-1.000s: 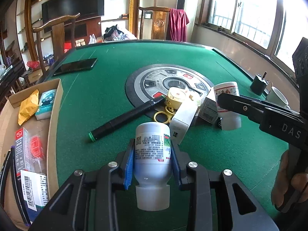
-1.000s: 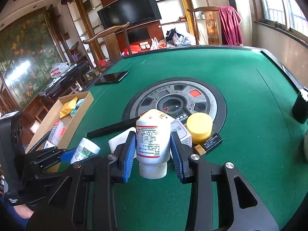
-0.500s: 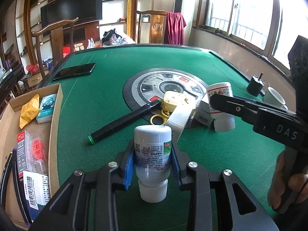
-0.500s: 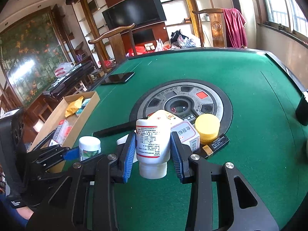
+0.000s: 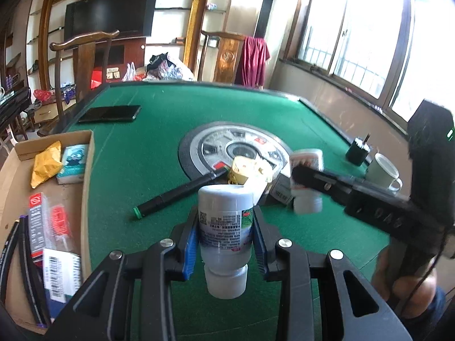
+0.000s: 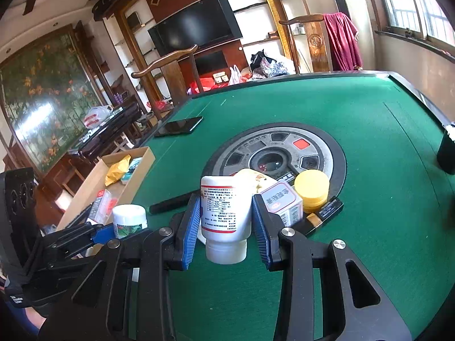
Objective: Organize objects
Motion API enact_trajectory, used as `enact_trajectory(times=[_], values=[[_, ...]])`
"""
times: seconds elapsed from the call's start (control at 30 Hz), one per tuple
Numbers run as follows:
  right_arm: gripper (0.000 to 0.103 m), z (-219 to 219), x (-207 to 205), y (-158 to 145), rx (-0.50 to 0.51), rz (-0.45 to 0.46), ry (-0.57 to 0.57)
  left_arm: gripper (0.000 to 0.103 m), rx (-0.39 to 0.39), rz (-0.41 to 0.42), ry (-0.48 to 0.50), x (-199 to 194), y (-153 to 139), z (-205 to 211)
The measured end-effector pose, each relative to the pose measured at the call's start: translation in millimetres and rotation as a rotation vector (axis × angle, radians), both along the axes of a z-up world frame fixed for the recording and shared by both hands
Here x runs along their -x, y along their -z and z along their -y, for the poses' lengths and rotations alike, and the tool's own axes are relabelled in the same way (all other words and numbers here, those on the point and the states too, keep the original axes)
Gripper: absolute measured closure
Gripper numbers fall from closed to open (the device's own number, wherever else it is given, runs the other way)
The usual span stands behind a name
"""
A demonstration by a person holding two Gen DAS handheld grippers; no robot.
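Two grippers each clamp a white bottle upside down, cap towards the camera, above the green table (image 5: 159,130). At the far left a cardboard box (image 5: 85,187) sits against the table edge; its near end is cut off by the frame, and the packets inside are too blurred to read beyond a yellow pouch (image 5: 45,163) and a teal pack (image 5: 72,163). A black phone (image 5: 109,113) lies on the felt near the far left corner. Next comes a black marker (image 5: 176,194), its far end hidden in the clutter at the round hub (image 6: 284,153) in the table's middle. The left gripper (image 5: 224,234) has its blue pads pressed on the sides of the green-label bottle (image 5: 224,227), which hides the felt just behind it. The right gripper (image 6: 226,221) grips the red-label bottle (image 6: 226,210) the same way; in the left view it is smeared by blur. Behind that bottle a cream lump is mostly covered and hard to identify; beside it stand a small carton (image 6: 281,201), a yellow disc (image 6: 311,189) and a dark flat pack (image 6: 324,210). At the right edge a mug (image 5: 382,172) and a black pot (image 5: 358,149) stand near the rim. Beyond the table are wooden chairs, a wall television, shelves, a red cloth on a chair back and overexposed windows
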State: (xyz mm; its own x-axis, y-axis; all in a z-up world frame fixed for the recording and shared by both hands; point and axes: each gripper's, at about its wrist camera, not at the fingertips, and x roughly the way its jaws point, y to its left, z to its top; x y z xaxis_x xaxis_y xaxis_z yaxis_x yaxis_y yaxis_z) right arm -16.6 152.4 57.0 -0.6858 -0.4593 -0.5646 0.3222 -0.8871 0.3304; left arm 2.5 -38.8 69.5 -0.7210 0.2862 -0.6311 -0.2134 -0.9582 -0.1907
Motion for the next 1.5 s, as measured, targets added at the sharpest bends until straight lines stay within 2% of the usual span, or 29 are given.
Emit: enact_trajectory(times=[0.13,0.3,0.5,0.63,0.77,0.9,1.07,1.33,1.5], values=[[0.067,5,-5,1,0.029,0.012,0.012,0.069,-0.045,-0.032,-0.026,-16,-17,23],[0.067,27,-11,1,0.067,0.045,-0.021,0.069,-0.09,-0.033,-0.074,-31,-31,69],[0.067,89,-17,-18,0.033,0.039,-0.133,0.069,-0.135,-0.006,-0.153,-37,-40,142],[0.067,135,-11,-36,0.02,0.048,-0.218,0.069,-0.138,0.02,-0.219,-33,-44,190],[0.067,184,4,-45,-0.015,0.086,-0.278,0.069,-0.133,0.064,-0.279,-14,-41,236],[0.067,234,26,-40,-0.023,0.154,-0.328,0.069,-0.186,0.136,-0.301,15,-29,272],[0.067,294,59,-26,-0.047,0.244,-0.348,0.069,-0.176,0.217,-0.321,58,-11,295],[0.067,339,89,7,-0.085,0.329,-0.324,0.069,-0.125,0.316,-0.334,111,18,311],[0.067,352,99,19,-0.097,0.345,-0.32,0.069,-0.142,0.321,-0.327,123,21,314]])
